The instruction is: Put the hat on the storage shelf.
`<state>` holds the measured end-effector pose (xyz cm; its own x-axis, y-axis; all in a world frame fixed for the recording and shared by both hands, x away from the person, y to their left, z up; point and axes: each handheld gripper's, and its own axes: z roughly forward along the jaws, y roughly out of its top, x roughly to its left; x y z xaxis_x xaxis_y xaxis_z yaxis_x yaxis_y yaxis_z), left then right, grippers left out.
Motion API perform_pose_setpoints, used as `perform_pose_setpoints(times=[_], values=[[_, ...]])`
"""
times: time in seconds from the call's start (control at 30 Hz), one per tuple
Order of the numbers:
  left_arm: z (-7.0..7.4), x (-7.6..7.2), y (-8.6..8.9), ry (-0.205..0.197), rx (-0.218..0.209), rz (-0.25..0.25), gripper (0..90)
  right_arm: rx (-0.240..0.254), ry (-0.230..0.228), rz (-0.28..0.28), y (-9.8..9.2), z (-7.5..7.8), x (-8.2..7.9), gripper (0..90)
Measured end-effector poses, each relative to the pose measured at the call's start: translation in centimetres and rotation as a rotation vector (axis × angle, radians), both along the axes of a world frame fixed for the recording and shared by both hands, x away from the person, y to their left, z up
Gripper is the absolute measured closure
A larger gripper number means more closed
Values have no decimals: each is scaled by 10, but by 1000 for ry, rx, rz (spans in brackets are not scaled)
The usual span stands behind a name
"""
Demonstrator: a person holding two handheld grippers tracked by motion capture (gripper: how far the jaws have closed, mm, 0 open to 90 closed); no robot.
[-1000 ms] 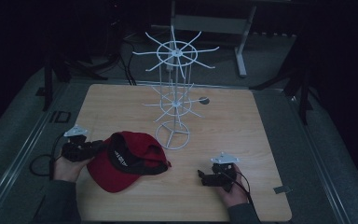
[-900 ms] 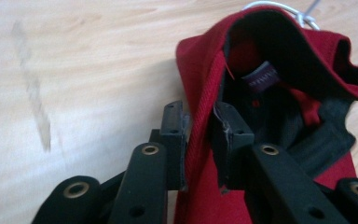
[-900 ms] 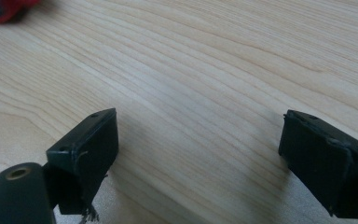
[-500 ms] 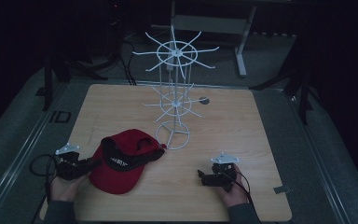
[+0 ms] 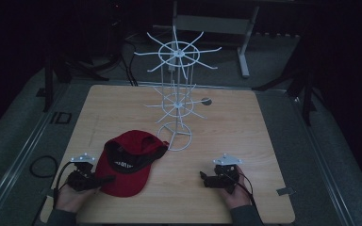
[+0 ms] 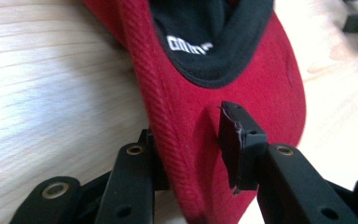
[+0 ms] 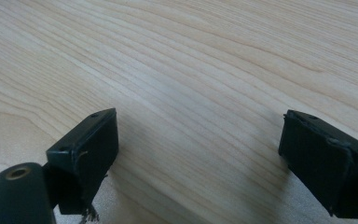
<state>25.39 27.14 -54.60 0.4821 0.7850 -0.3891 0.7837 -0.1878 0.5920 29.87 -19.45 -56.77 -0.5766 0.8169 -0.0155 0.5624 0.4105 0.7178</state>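
On the surface (image 5: pixel 245 136), left gripper (image 6: pixel 193 154) clamps red cap (image 5: pixel 125 162) brim; right gripper (image 7: pixel 198 154) rests, jaws apart.

White wire rack (image 5: pixel 178 94), wooden table (image 5: pixel 245 127)

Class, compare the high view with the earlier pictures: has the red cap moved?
Yes. The red cap, gripped by the left gripper, has slid toward the person's edge of the table, away from the white wire rack, which stayed put.
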Motion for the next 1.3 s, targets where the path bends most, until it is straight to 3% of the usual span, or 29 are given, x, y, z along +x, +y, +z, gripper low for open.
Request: perform_pose_setpoints(times=[0.13,0.37,0.47,0.5,0.53,0.7,0.8,0.97,1.1,1.3], values=[[1,0,-5,17,-12,-45,688,1,0,-1,0,0,0,117],[2,0,-9,42,-77,-103,740,1,0,-1,0,0,0,117],[5,-1,-9,25,-72,-85,768,0,0,0,0,0,0,117],[9,-1,-8,12,-77,-50,787,0,0,0,0,0,0,117],[9,-1,-8,12,-77,-50,794,0,0,0,0,0,0,117],[21,-2,2,-34,-88,44,847,0,0,0,0,0,0,117],[25,-2,5,-50,-84,66,853,0,0,0,0,0,0,117],[33,-1,8,-86,-116,114,854,0,0,0,0,0,0,117],[37,1,9,-99,-131,135,855,0,-1,0,0,0,0,117],[51,7,7,-152,-126,135,854,2,1,-2,0,0,0,117]])
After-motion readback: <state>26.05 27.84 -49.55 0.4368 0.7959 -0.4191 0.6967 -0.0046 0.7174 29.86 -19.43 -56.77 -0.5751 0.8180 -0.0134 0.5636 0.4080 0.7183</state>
